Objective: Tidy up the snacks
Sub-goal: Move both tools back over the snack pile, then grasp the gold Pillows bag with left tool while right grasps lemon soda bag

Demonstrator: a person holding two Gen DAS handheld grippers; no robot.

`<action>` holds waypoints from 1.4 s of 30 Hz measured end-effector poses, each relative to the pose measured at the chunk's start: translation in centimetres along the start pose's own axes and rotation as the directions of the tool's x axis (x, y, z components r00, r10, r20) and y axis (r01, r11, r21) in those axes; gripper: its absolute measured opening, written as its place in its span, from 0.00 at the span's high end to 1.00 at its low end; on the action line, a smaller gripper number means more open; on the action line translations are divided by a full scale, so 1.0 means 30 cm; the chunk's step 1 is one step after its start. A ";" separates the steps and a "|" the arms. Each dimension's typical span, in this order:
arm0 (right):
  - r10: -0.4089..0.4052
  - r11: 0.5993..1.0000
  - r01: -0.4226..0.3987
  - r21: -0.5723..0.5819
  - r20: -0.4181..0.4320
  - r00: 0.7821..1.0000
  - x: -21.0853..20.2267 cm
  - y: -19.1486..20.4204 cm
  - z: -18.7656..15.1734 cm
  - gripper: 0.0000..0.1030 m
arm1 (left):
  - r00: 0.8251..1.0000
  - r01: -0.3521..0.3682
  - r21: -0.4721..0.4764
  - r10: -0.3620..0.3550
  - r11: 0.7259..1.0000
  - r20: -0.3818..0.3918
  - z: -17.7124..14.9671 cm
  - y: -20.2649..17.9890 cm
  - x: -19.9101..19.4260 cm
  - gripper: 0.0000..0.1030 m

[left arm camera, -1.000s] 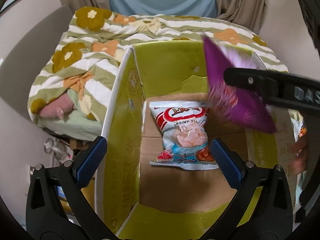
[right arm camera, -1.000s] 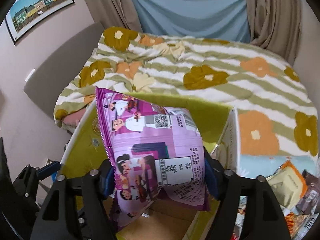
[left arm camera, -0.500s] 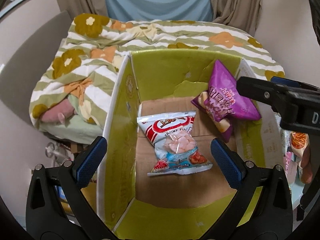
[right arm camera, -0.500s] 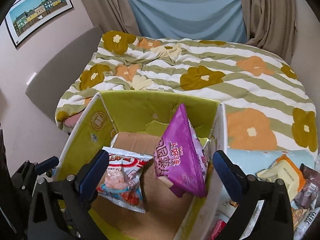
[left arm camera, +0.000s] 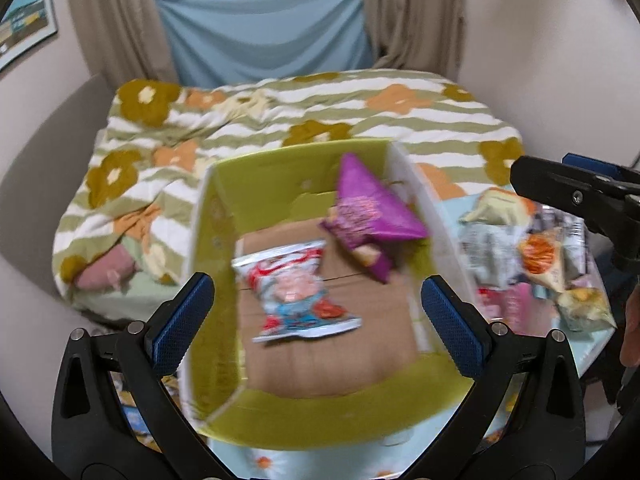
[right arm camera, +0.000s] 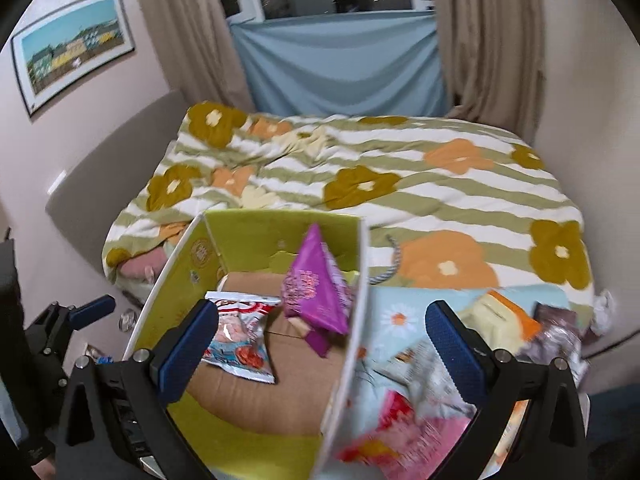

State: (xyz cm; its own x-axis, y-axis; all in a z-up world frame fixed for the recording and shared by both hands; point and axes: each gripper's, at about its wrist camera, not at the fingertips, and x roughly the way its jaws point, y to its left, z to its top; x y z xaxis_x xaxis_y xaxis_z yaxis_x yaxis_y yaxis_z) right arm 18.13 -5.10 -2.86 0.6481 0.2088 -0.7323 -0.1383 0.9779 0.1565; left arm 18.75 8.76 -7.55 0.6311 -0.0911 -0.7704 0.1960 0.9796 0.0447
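Left gripper (left arm camera: 318, 306) is hanging with its jaws spread wide and nothing between the blue pads (left arm camera: 182, 322), pointing forward and down. Right gripper (right arm camera: 322, 342) is likewise gaping wide and empty, blue pads (right arm camera: 454, 348) well apart; in the left wrist view it is showing side-on as a black arm at the right edge (left arm camera: 576, 196). A bit of the person's hand (left arm camera: 631, 332) is peeking in at the far right edge of the left wrist view, too cropped to tell its grip.
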 end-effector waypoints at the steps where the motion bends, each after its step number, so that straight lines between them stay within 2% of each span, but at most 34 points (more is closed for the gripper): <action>1: -0.007 1.000 0.007 0.009 0.006 1.000 -0.023 -0.020 -0.008 0.00 | 1.000 0.014 0.007 -0.014 1.000 0.005 0.000 -0.027 -0.010 0.00; 8: -0.065 0.996 0.063 0.060 0.038 0.997 -0.203 -0.202 -0.109 0.00 | 0.997 0.077 0.077 -0.078 0.994 0.015 -0.036 -0.263 -0.079 0.00; 14: -0.109 0.992 0.108 0.064 0.017 0.994 -0.303 -0.366 -0.226 0.00 | 0.994 0.104 0.067 -0.103 0.992 -0.022 -0.101 -0.459 -0.100 0.00; 19: -0.127 0.989 0.127 0.074 -0.013 0.992 -0.354 -0.514 -0.324 0.00 | 0.994 0.098 0.063 -0.094 0.993 -0.064 -0.187 -0.603 -0.094 0.00; 24: -0.112 0.991 0.116 0.070 -0.057 0.992 -0.340 -0.629 -0.420 0.00 | 0.992 0.098 0.020 -0.096 0.995 -0.085 -0.291 -0.696 -0.053 0.00; 31: -0.062 0.992 0.070 0.103 -0.084 0.995 -0.274 -0.742 -0.560 0.00 | 0.980 0.121 0.023 -0.115 0.992 -0.161 -0.411 -0.772 0.069 0.00; 36: -0.047 0.992 0.058 0.114 -0.094 0.994 -0.224 -0.771 -0.627 0.00 | 0.967 0.157 0.015 -0.150 0.988 -0.206 -0.478 -0.810 0.165 0.00; 42: -0.048 0.990 0.062 0.123 -0.110 0.993 -0.164 -0.792 -0.689 0.00 | 0.954 0.181 0.016 -0.172 0.983 -0.244 -0.525 -0.839 0.247 0.06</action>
State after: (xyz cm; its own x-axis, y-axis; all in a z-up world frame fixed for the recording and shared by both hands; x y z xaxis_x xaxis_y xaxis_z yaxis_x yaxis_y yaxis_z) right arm 2.75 -29.37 -16.66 0.5676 0.1602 -0.8076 -0.0046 0.9815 0.1915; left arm 6.67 -13.74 -24.41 0.3851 -0.2112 -0.8984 0.3190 0.9439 -0.0852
